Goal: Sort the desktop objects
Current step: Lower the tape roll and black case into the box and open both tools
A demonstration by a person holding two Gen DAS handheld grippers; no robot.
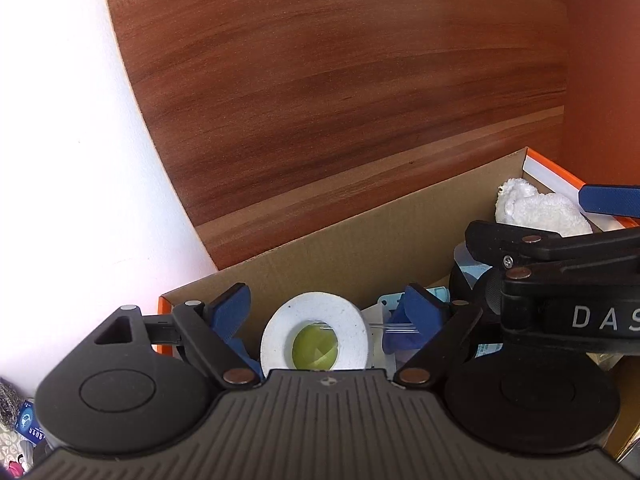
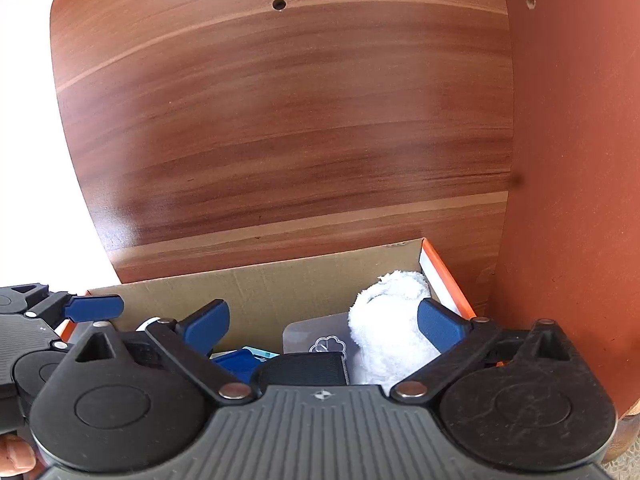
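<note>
An open cardboard box with orange rims (image 1: 320, 256) (image 2: 256, 284) holds sorted items. In the left wrist view, my left gripper (image 1: 326, 312) is open over the box, its blue pads on either side of a white tape roll (image 1: 344, 320) with a yellow-green core lying below. A white towel (image 1: 536, 208) lies in the far right corner. In the right wrist view, my right gripper (image 2: 324, 320) is open over the box, the white towel (image 2: 384, 320) by its right pad, a black object (image 2: 308, 368) and a clear packet (image 2: 316, 336) beneath.
A wooden panel (image 2: 280, 128) rises behind the box and a red-brown side wall (image 2: 572, 160) closes the right. The right gripper's body (image 1: 568, 280) crosses the left wrist view at right; the left gripper's finger (image 2: 94, 307) shows at left in the right wrist view.
</note>
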